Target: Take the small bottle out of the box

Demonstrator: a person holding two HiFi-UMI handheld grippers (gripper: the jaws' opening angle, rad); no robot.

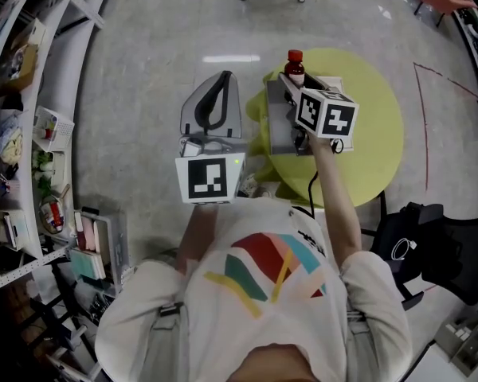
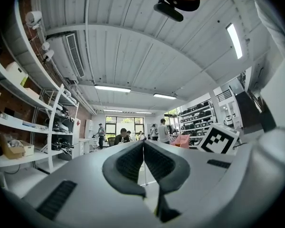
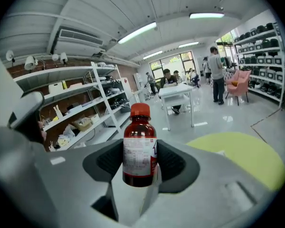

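**A:** Where is the small bottle (image 3: pixel 139 151)?

**B:** It is in the right tool (image 3: pixel 140 167). The two dark pads (image 3: pixel 173 163) pinch its lower half from either side. It stands upright between them, with the red cap (image 3: pixel 140 110) on top and the white label (image 3: pixel 138 153) facing the camera.

**A:** Does it rest on anything?

**B:** No, only the pads touch it. In the head view the bottle (image 1: pixel 294 64) is held up in the air at the tip of the right tool (image 1: pixel 291 84). It shows against the far left rim of the round yellow-green table (image 1: pixel 374 126). The right gripper view shows the same table (image 3: pixel 237 151) low on the right, well behind the bottle.

**A:** And the left tool (image 2: pixel 143 146)?

**B:** Its jaws are pressed together along their tips, with nothing between them. In the head view the left tool (image 1: pixel 221 86) is just to the left of the right one, apart from it, above the grey floor (image 1: pixel 143 70). Its own view looks out level across the room, and the right tool's marker cube (image 2: pixel 218 139) shows at the right.

**A:** Who holds them?

**B:** A person in a white T-shirt with coloured stripes (image 1: pixel 263 277) holds one tool in each hand, arms stretched forward. Cluttered shelves (image 1: pixel 16 134) run along the left of the head view.
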